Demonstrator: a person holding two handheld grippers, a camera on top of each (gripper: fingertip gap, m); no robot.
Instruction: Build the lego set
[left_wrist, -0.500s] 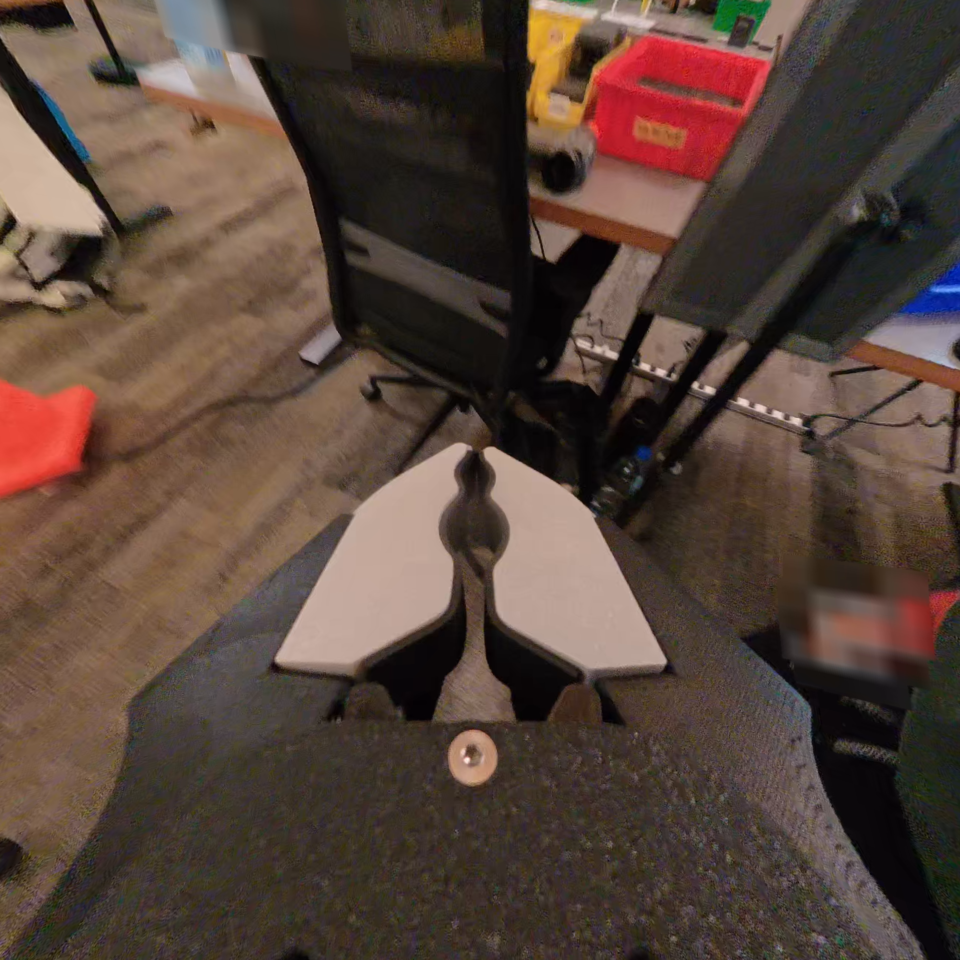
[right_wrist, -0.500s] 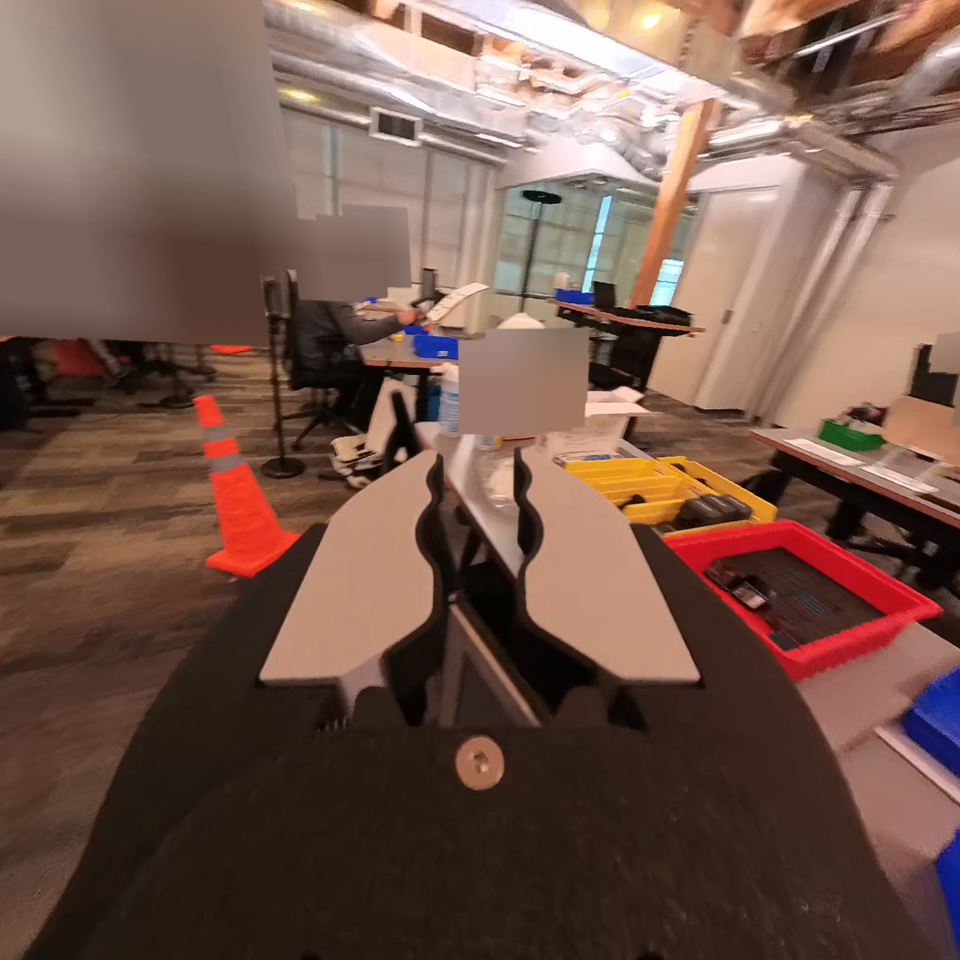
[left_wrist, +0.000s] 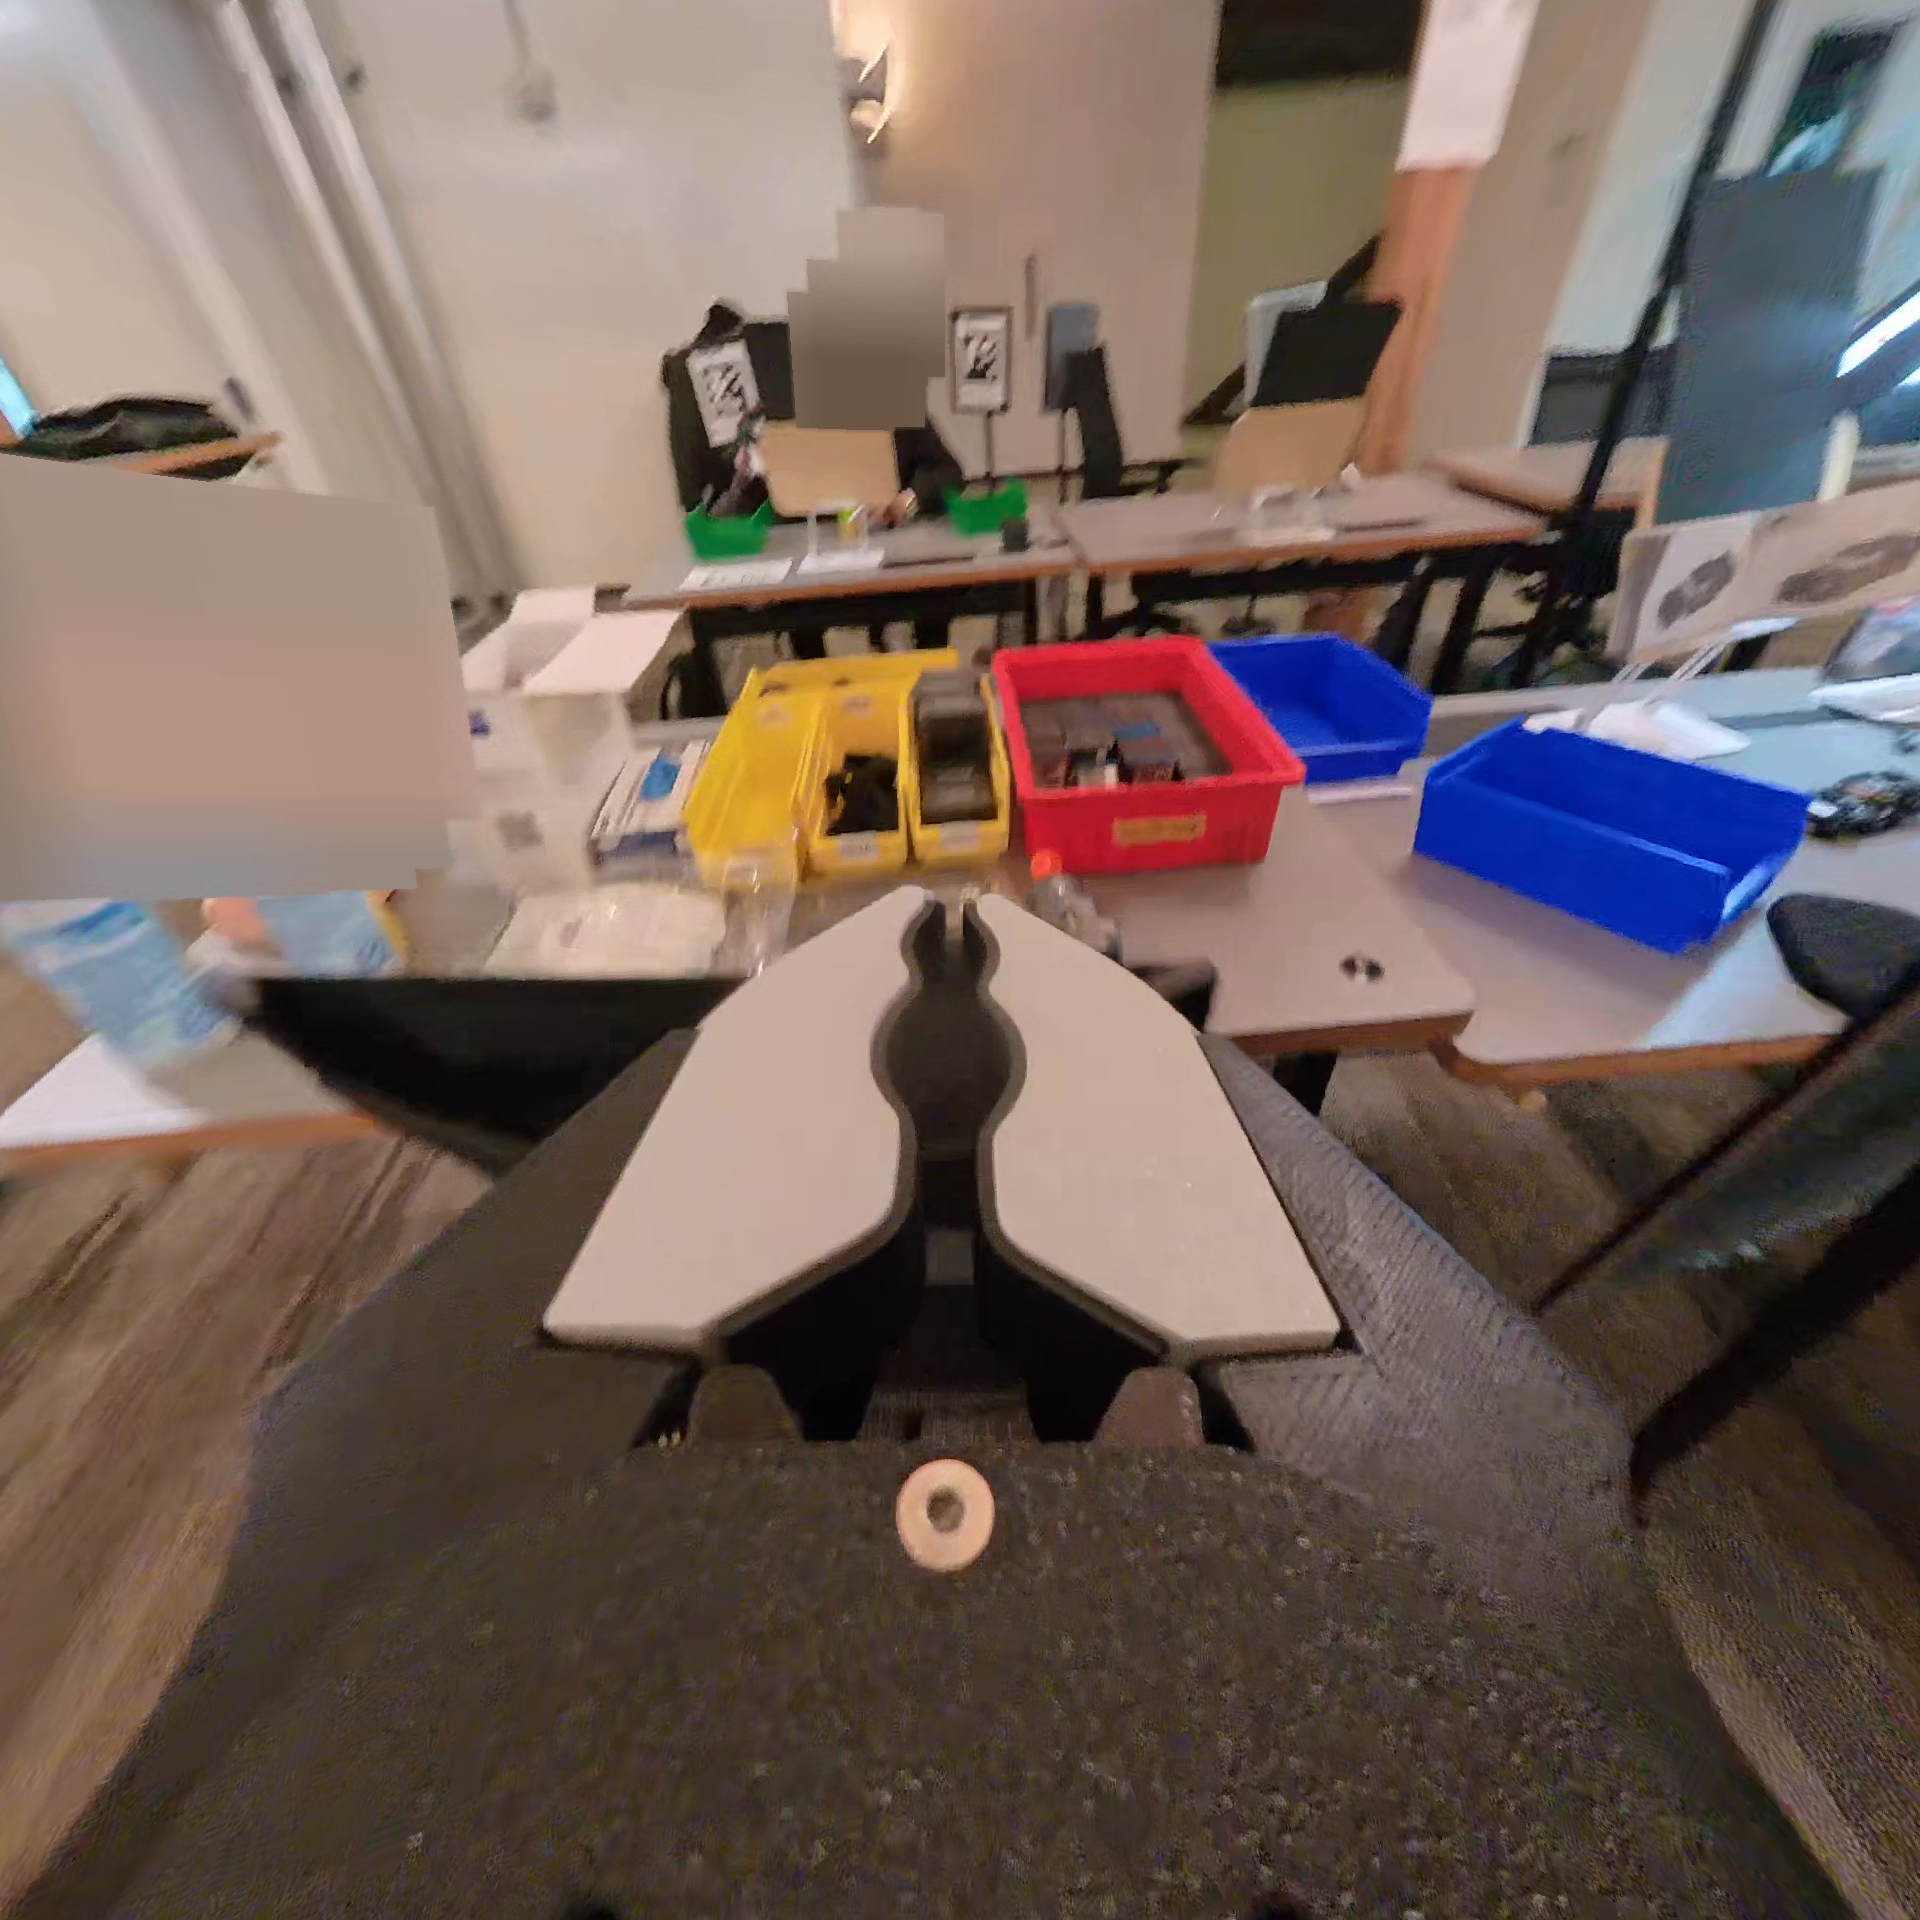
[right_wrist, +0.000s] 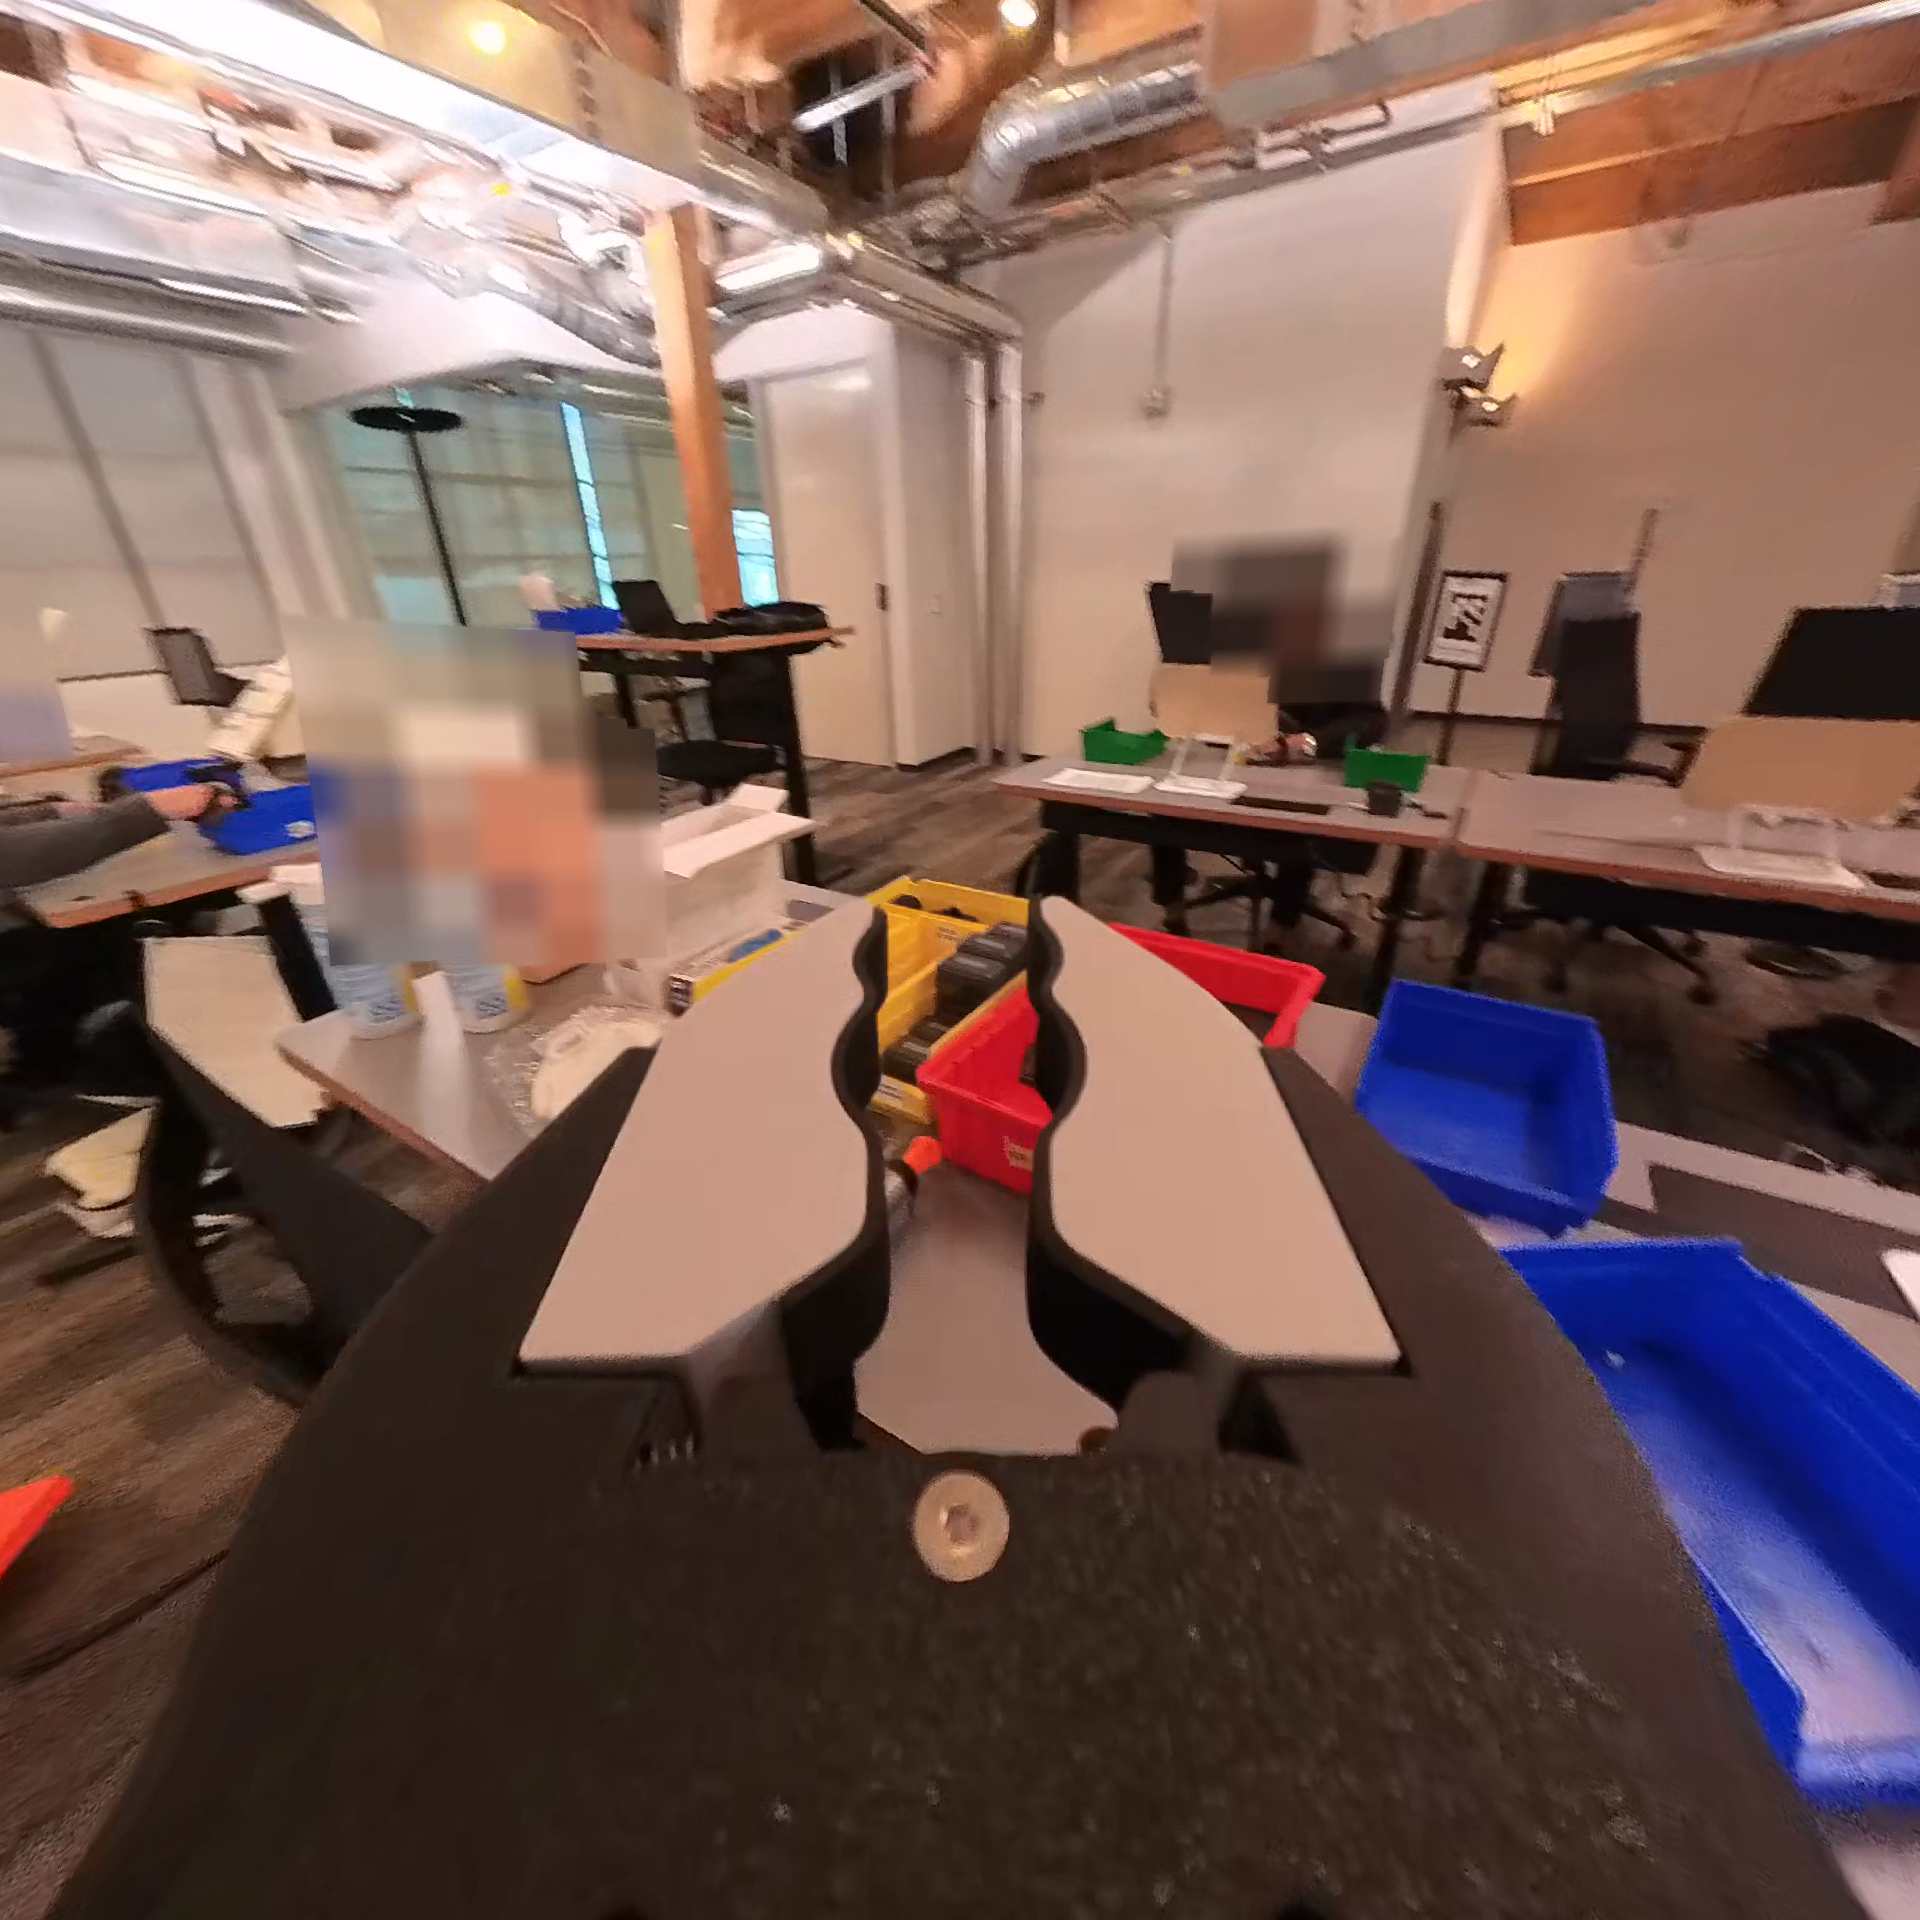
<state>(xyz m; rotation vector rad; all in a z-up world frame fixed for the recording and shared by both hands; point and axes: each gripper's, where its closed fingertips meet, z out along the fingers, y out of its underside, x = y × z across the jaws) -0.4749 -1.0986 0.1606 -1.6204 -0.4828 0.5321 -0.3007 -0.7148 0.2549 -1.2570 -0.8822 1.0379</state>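
My left gripper (left_wrist: 951, 912) is held in the air in front of the grey table (left_wrist: 1299, 966), jaws shut with nothing between them. My right gripper (right_wrist: 956, 920) is open and empty, held above the table's near edge. A small dark model car (left_wrist: 1860, 805) sits on the table at the far right. Behind it an open picture booklet (left_wrist: 1787, 566) leans on a stand. A large blue bin (left_wrist: 1600, 852) lies on the table right of my left gripper, and in the right wrist view (right_wrist: 1766, 1455) it is close on the right. No loose bricks can be made out.
On the table stand yellow bins (left_wrist: 758, 769), a red bin (left_wrist: 1143, 821) with dark items, and a second blue bin (left_wrist: 1320, 696). A bottle with an orange cap (right_wrist: 920, 1153) lies near the red bin (right_wrist: 987, 1101). Black chairs (left_wrist: 468, 1049) stand before the table. Other desks lie behind. There is about 45 centimeters between the tips of the two grippers.
The left wrist view has swung up from the floor and chair to the table with the bins. The right wrist view has turned right along the table. Both jaws stand as before.
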